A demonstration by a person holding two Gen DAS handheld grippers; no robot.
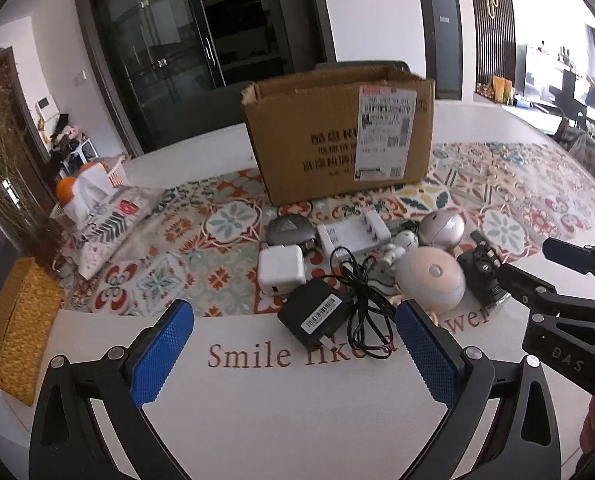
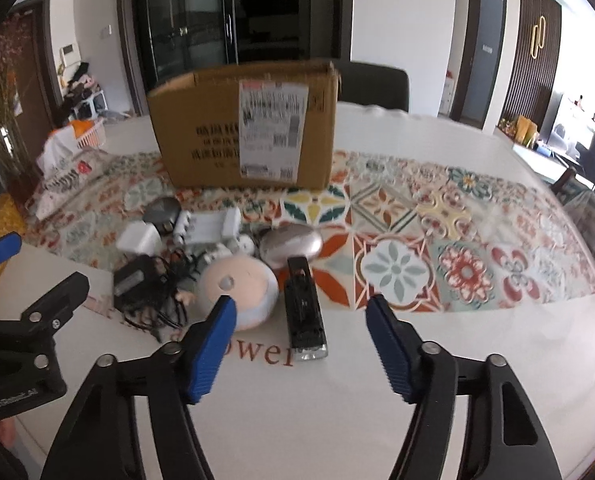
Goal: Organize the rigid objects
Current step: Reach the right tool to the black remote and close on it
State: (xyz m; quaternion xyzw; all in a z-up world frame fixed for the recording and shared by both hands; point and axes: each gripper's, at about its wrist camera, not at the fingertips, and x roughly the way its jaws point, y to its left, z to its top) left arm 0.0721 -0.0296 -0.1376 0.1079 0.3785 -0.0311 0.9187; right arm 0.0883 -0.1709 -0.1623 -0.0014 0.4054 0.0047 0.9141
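An open cardboard box (image 1: 337, 136) (image 2: 245, 128) stands on the patterned runner. In front of it lie a black power adapter with its cord (image 1: 311, 314) (image 2: 137, 280), a white charger cube (image 1: 281, 268), a white battery charger (image 1: 353, 236), a grey round device (image 1: 289, 228), a silver ball (image 1: 441, 228), a pink-white round lamp (image 1: 433, 276) (image 2: 241, 284) and a black flashlight (image 1: 483, 276) (image 2: 305, 312). My left gripper (image 1: 293, 312) is open above the table, just short of the adapter. My right gripper (image 2: 301, 308) is open, with the flashlight lying between its fingers, untouched.
A yellow woven box (image 1: 21, 320) sits at the table's left edge, with a patterned pouch (image 1: 109, 224) and a white basket of oranges (image 1: 81, 184) behind it. The runner (image 2: 417, 240) stretches right. A dark chair (image 2: 373, 84) stands behind the table.
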